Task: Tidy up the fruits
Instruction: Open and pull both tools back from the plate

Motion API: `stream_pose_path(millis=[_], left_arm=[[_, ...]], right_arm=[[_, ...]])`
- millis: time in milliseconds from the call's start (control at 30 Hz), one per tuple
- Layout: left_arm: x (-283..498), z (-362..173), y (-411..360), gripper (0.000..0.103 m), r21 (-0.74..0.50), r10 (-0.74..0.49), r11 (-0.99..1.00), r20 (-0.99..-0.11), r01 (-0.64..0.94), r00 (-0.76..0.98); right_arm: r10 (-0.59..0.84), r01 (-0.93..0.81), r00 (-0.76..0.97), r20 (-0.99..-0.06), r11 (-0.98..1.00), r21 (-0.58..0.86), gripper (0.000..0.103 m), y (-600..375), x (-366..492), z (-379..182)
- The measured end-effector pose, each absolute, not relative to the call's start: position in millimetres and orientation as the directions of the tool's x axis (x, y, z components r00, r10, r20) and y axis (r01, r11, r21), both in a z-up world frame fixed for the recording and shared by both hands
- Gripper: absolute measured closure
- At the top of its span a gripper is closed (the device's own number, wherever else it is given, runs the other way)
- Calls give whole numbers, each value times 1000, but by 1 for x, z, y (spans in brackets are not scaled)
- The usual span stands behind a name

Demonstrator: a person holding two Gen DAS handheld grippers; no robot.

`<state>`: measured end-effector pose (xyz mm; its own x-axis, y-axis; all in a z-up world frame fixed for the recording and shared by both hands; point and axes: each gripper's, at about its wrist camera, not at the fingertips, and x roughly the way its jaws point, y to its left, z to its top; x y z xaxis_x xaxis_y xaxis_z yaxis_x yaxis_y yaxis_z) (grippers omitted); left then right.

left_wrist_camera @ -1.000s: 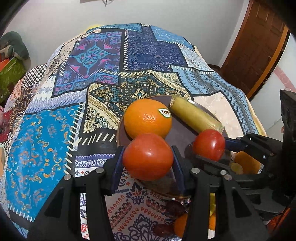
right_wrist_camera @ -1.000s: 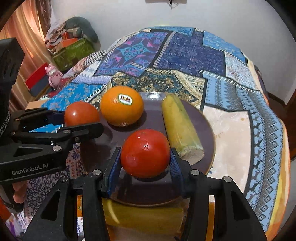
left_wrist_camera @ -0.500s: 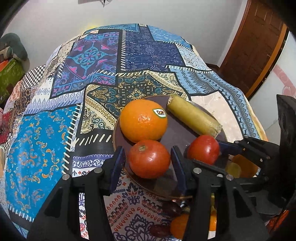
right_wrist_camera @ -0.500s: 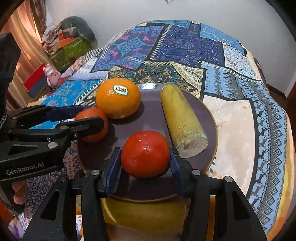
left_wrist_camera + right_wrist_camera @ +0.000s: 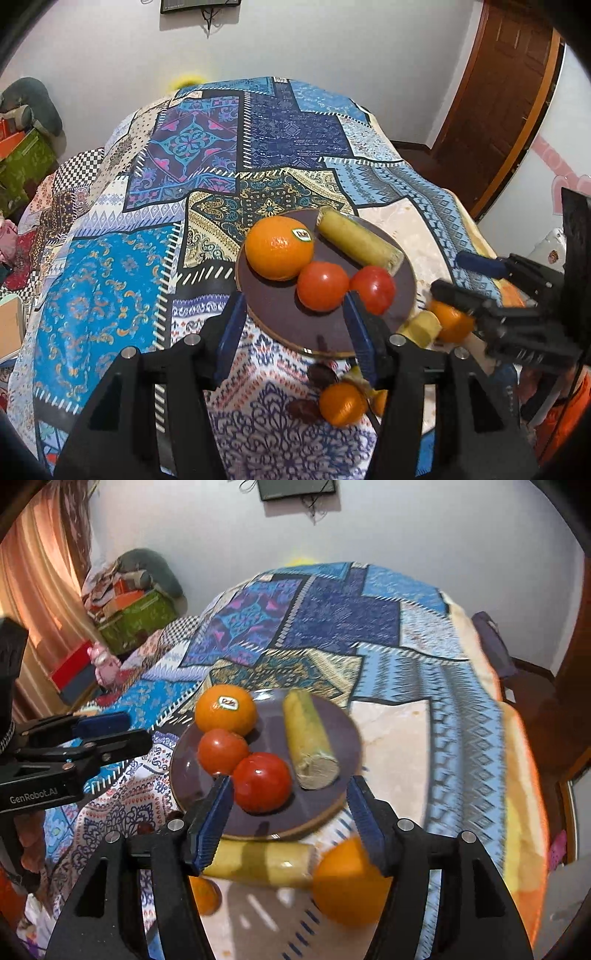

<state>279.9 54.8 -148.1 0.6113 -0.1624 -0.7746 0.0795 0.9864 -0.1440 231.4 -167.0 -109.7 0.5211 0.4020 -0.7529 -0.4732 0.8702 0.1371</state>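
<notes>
Plate (image 5: 280,325): dark brown, round, lying flat on the patchwork cloth and carrying four pieces.
Stickered orange (image 5: 279,247): sitting at the plate's far left, its label facing up, touching a tomato.
Left tomato (image 5: 221,751): red, glossy, resting against the orange and the other tomato.
Right tomato (image 5: 262,782): red, sitting nearest the plate's front.
Yellow-green cut stalk (image 5: 310,744): lying lengthwise on the plate's right side, its cut end facing forward.
Loose oranges (image 5: 341,404): lying off the plate, near its front edge.
</notes>
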Motion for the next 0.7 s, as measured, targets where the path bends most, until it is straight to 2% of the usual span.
stream_pose_path(millis=[367,700], left_arm=[[240,-162,40,47,-135,-171,985,-810,105,561],[223,-189,26,47,-153,-193,981,-842,120,503]], right_arm=[[359,-404,540,-761,904,140,35,-216,208,-113],[360,-385,486,-797,906,175,35,-228,200,-139]])
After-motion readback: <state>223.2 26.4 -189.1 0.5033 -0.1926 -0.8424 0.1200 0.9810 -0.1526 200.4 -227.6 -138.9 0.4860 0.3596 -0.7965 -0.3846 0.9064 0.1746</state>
